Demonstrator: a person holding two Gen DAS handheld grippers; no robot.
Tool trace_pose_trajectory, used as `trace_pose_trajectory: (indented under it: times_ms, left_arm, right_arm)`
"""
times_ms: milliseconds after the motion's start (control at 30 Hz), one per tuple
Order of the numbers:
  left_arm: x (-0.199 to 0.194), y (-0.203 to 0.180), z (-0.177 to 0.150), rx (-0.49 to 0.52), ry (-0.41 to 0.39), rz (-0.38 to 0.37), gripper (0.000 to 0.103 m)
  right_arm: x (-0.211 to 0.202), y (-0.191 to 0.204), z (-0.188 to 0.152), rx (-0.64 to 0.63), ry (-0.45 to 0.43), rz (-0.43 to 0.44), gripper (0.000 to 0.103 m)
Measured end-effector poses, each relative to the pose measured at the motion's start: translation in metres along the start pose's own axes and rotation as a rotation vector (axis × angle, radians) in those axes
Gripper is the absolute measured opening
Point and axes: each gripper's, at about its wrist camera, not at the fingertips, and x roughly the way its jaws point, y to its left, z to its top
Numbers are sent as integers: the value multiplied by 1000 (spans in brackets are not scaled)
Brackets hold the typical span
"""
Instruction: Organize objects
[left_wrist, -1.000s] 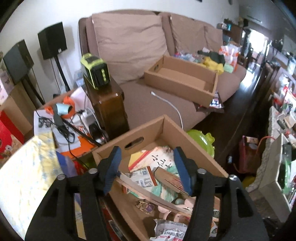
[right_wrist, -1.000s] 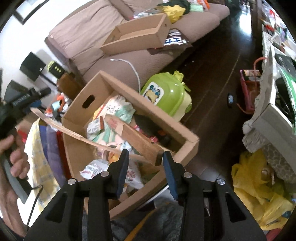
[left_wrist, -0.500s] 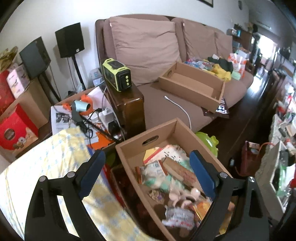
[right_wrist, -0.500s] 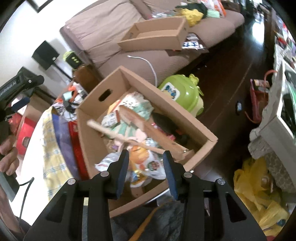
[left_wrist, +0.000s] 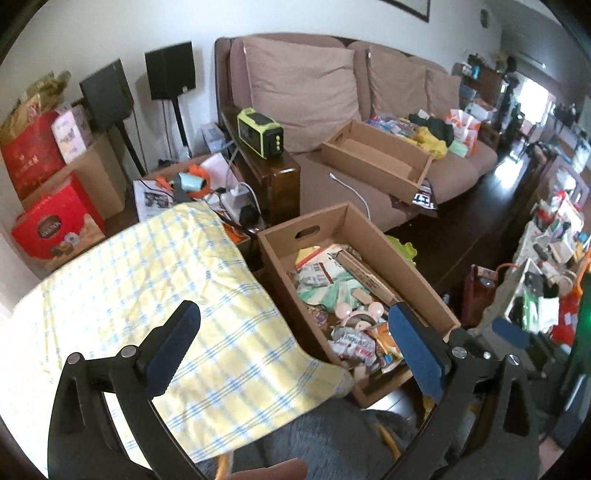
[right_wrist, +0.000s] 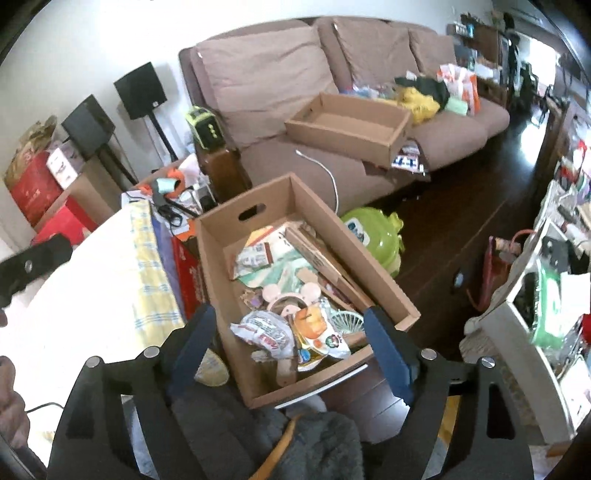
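Both claws have been pulled back and spread wide, nothing held: left claw (left_wrist: 291, 341), right claw (right_wrist: 290, 341), above the cardboard box (right_wrist: 373, 266).

No legible txt; print on red box (left_wrist: 51, 229) & snack packets (right_wrist: 264, 332) (too blurred to read).

Both wrist views look down, near, sharing the cardboard box (left_wrist: 406, 266) and sofa (right_wrist: 332, 74).
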Motion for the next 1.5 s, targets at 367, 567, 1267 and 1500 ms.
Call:
trace_pose_trajectory:
  times_ms: [367,567,1267,1500]
  left_arm:
    - [-67,-13,-32,98,-40,5,102]
    - [-92,-18,-55,130,-45,3,102]
    - [-70,21,-83,75,-29,11,103]
    - [-64,32,-87,30,-107,25,103]
  right_arm:
    - [-65,24,-21,26,-21,-36,99]
    - [-92,39,-43,-19,-80,-8,100]
    - [-97,52,-92,78,-191,-122,102]
    - [-83,64,-94,-6,-137,-237,102]
